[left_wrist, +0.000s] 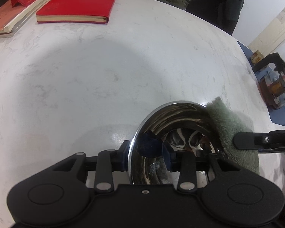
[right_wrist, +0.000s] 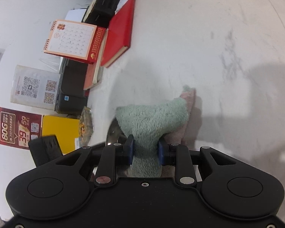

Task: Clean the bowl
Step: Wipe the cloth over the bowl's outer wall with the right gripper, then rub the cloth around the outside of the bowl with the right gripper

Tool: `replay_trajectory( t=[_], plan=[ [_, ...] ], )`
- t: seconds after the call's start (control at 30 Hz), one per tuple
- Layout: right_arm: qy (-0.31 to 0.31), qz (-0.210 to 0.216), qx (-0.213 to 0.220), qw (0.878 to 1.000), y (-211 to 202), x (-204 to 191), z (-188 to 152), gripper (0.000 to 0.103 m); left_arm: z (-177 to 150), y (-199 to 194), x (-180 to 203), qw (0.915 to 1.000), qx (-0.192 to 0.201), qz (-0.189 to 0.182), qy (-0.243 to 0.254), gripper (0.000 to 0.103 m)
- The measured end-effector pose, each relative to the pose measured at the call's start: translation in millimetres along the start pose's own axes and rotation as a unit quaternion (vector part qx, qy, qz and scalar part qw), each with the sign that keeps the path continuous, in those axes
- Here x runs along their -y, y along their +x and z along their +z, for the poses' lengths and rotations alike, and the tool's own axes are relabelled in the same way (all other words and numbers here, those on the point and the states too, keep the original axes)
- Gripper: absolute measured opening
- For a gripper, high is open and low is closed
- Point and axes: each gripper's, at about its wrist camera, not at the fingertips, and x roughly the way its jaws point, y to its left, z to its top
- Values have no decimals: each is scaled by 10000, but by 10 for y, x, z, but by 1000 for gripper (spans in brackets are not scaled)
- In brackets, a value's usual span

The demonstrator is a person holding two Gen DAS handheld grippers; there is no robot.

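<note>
While the left gripper [left_wrist: 145,155] clamps the near rim of the steel bowl [left_wrist: 172,121] on the table [left_wrist: 104,76], one finger outside and one inside, the right gripper [right_wrist: 145,149] pinches a green cloth [right_wrist: 152,119] narrowly. Only the left view shows the mirror-bright interior; the cloth appears draped over its right rim.

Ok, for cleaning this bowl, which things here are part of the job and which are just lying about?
In use:
- steel bowl, rim clamped by left gripper
- green cloth, pinched in right gripper

Lying about:
- red notebook
- desk calendar
- glass teapot
- QR-code sign
</note>
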Motion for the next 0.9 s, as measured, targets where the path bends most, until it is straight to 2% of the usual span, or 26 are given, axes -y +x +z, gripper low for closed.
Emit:
replay_trajectory(
  t=[0.1,0.27,0.4,0.53,0.6,0.73,0.77,0.8,0.9],
  plan=[
    [-332,-156,86,9993,96,-146,140,24,-11,-4,18,9999,-14,37,93,35],
    [-561,-23,126,9983,235,-268,330,24,-28,-8,23,9999,18,56,88,35],
    [-277,-77,182,9994,95,-125,167,24,-66,-18,17,9999,129,73,-21,35],
    [219,48,106,9997,-63,69,-134,24,-104,-35,6,9996,247,69,-105,34],
    [305,74,135,9994,-75,92,-180,24,-114,-75,-30,9990,412,58,-166,30],
    [240,55,169,9996,-23,44,-170,24,-47,-218,-80,9972,712,-53,-226,30],
    [173,30,160,9997,-4,15,-154,24,-41,-230,-83,9972,718,-12,-219,27],
    [114,23,140,9998,16,-11,-138,24,-48,-234,-91,9973,697,64,-222,20],
    [15,-18,122,9999,47,-50,-102,24,-132,-250,-164,9971,566,169,-470,14]
  ],
)
